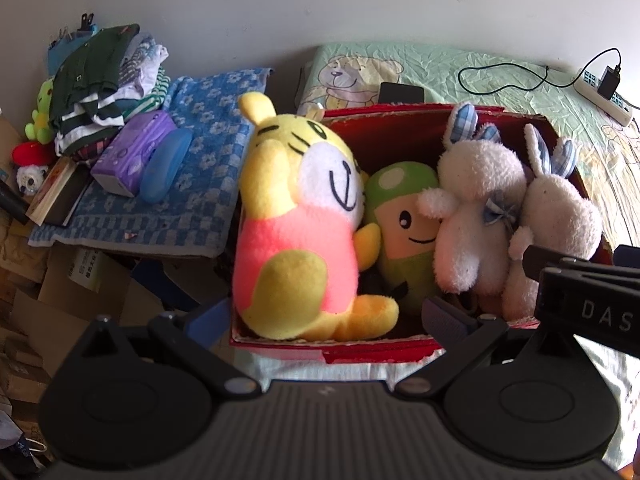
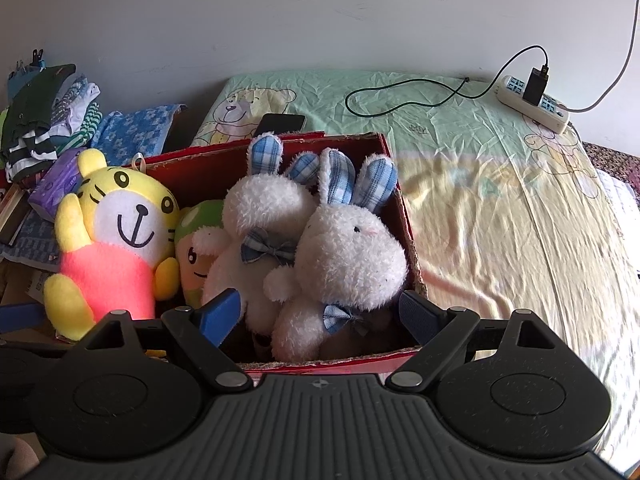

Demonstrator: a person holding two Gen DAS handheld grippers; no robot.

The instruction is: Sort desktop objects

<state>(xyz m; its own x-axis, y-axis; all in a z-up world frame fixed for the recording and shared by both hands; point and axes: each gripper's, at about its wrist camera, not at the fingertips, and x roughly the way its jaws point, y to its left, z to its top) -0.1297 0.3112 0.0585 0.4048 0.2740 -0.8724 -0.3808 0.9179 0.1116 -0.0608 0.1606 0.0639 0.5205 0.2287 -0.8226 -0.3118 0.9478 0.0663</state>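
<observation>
The left gripper [image 1: 328,316] is held spread wide before the tiger toy [image 1: 298,236], nothing pinched. The right gripper [image 2: 320,316] is likewise spread, flanking the near rabbit [image 2: 348,256]. Both toys, a second rabbit [image 2: 260,236] and a green doll [image 1: 404,232] are packed in the red box [image 2: 408,220] on the bed [image 2: 500,200].

4 plush toys [image 2: 248,248] in box [image 2: 404,216] — phone [image 2: 282,123] behind

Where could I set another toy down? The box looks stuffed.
The red box is packed: tiger plush, green plush and two white rabbits fill it. Free room is the bedsheet right of the box, below the power strip. The blue towel is half free, bordered by the tissue pack.
</observation>
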